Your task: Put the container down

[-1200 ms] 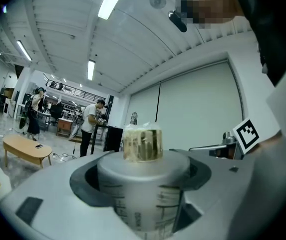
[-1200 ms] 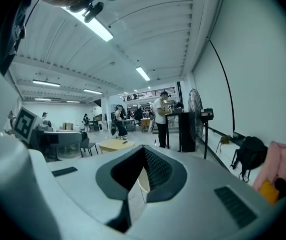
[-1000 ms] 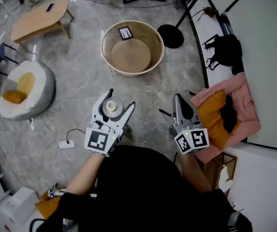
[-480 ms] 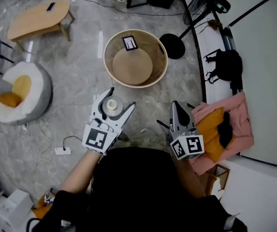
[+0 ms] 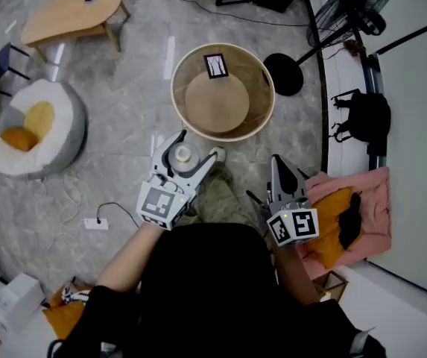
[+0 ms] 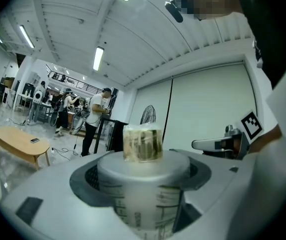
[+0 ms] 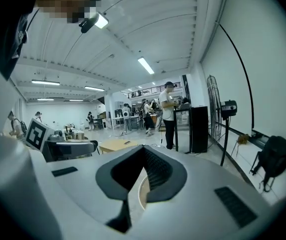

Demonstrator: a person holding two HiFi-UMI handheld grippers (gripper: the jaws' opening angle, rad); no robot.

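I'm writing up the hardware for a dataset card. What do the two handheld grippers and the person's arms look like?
The left gripper and right gripper share pale grey plastic bodies tapering into two fingers lined with black ribbed pads. Each carries a cube of black-and-white square markers at its rear. The person wears a black top whose sleeves leave the forearms bare.

The person wore a black top [image 5: 213, 289] and olive-green trousers [image 5: 222, 196], with a pale shoe [image 5: 217, 154]. The left gripper [image 5: 198, 145] and right gripper [image 5: 276, 162] had smooth light-grey moulded shells with dark ribbed linings inside the jaws and small dark rectangular insets. Each carried a white cube printed with black square markers, one on the left [image 5: 159, 205] and one on the right [image 5: 293, 226].
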